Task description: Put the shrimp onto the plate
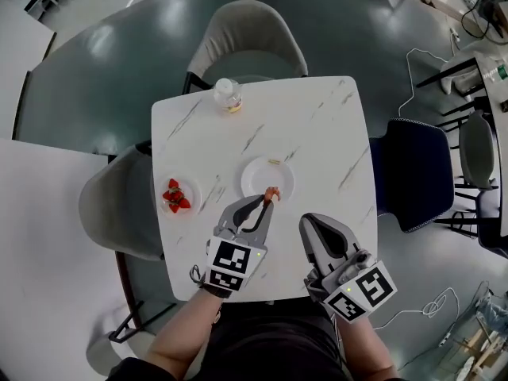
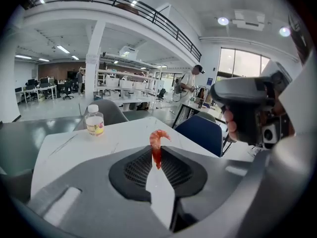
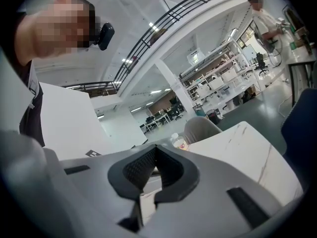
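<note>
Your left gripper (image 1: 267, 201) pinches the curled orange-red shrimp (image 1: 272, 192) at the lower rim of the round white plate (image 1: 255, 171), mid-frame. Release here and it could miss. Right gripper (image 1: 308, 221), lower right — jaws together, empty.

A bottle (image 1: 228, 94) and a dish of strawberries (image 1: 176, 196) stand on the marble table (image 1: 317, 125).

One shrimp (image 1: 271, 193), one plate (image 1: 279, 173), one strawberry dish (image 1: 193, 193), one bottle (image 1: 228, 95).

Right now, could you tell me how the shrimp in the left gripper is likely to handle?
Probably light and fairly stiff: the shrimp stands curled above the left gripper without sagging. Possibly slippery, since it looks glossy and only one end is pinched.
</note>
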Demonstrator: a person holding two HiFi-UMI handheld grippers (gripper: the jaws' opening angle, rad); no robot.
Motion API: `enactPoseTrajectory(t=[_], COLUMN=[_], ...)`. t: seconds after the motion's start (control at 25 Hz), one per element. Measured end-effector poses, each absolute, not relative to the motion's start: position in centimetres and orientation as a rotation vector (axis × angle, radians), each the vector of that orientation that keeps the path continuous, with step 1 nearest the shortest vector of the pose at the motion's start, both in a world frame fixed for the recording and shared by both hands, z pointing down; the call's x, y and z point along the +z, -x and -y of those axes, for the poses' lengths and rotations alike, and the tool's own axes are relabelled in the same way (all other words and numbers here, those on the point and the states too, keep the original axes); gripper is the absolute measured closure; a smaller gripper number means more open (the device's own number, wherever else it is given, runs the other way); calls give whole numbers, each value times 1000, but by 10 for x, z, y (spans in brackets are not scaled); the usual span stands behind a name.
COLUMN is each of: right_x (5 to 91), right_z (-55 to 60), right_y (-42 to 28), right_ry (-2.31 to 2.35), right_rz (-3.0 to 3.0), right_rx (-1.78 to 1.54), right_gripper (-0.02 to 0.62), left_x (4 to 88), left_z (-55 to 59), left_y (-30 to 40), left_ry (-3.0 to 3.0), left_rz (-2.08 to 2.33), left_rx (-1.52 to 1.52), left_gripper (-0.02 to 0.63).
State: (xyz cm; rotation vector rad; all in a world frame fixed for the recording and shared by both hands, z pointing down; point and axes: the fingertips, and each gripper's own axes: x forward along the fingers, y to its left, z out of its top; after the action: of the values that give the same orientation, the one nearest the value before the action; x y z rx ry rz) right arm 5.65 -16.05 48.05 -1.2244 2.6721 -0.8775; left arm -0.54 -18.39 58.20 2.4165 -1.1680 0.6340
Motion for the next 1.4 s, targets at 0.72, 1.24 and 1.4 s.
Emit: enactPoseTrajectory(t=[0.72, 1.24, 1.4], right_x=[560, 556, 553], right_z=[192, 196, 195], right_y=[-57, -73, -77], right_ry=[1198, 1184, 1174], right_rz=[-2649, -2599, -2589], right_rx=[-982, -1013, -1017], right_gripper=[594, 594, 594], left_x=[718, 744, 747], left_z=[212, 216, 217], left_y=[6, 8, 9], left_ry=[-2197, -2134, -2121], left_rz=[1081, 1057, 1066], left_rx=[1015, 1234, 1237], left_gripper=[548, 548, 548])
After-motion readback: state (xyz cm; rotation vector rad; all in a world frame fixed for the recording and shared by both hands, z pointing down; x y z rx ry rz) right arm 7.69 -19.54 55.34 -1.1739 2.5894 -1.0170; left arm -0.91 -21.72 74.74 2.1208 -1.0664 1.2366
